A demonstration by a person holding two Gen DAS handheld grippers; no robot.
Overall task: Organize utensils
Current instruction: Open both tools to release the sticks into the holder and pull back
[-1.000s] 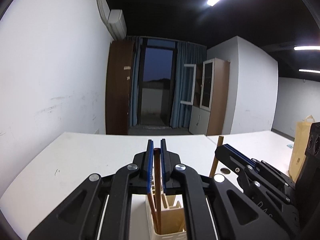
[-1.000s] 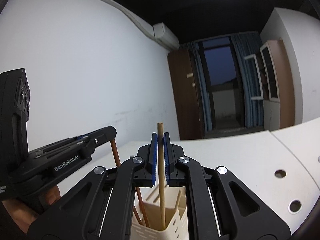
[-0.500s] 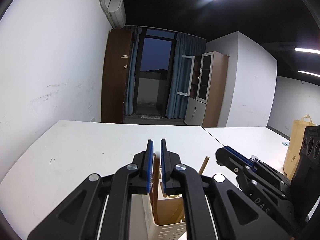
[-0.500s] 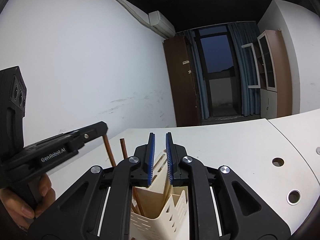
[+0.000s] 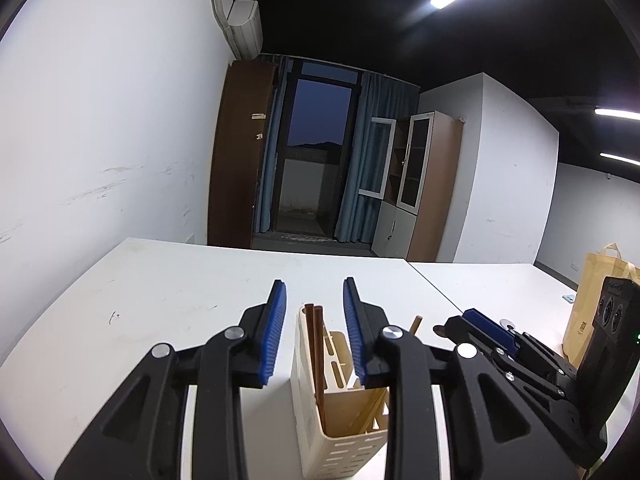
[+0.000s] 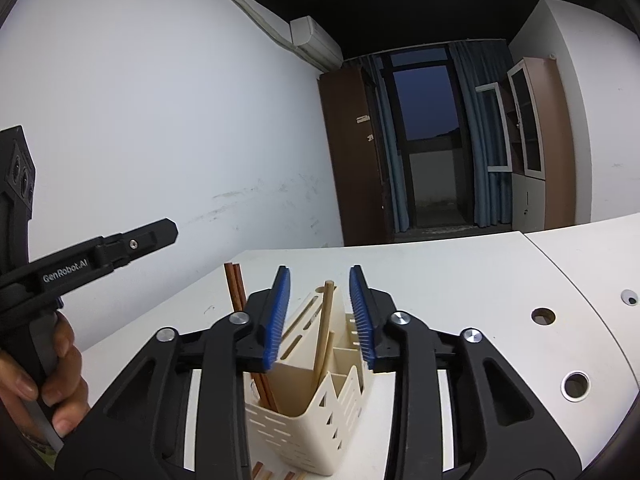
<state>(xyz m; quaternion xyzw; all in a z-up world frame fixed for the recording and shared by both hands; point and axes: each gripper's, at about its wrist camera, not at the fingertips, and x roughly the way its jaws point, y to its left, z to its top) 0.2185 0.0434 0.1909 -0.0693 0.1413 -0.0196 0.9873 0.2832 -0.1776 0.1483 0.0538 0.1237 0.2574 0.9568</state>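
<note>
Both claws stand part-open, their blue ribbed pads clear of everything: the left claw [image 5: 313, 328] has just been opening, with the tips of two dark brown wooden chopsticks [image 5: 316, 344] loose between its pads, and the right claw [image 6: 320, 312] has just been opening too, a pale round wooden chopstick [image 6: 325, 320] leaning free in its gap. All these sticks stand in the cream slotted plastic utensil holder [image 6: 308, 416], long axes near upright; the brown pair sits in the left compartment, tilted slightly leftward at the top, and the pale one rises from a middle compartment, tipped to the right. A second, shorter pale stick leans beside it. Each claw points nearly level over the holder, dipped a little, with the left one gripped by a hand [image 6: 48, 380] at its handle. Beyond the holder the white bench [image 5: 180, 280] runs bare to its far edge, a seam and round cable holes [image 6: 542, 316] lying on the right.
</note>
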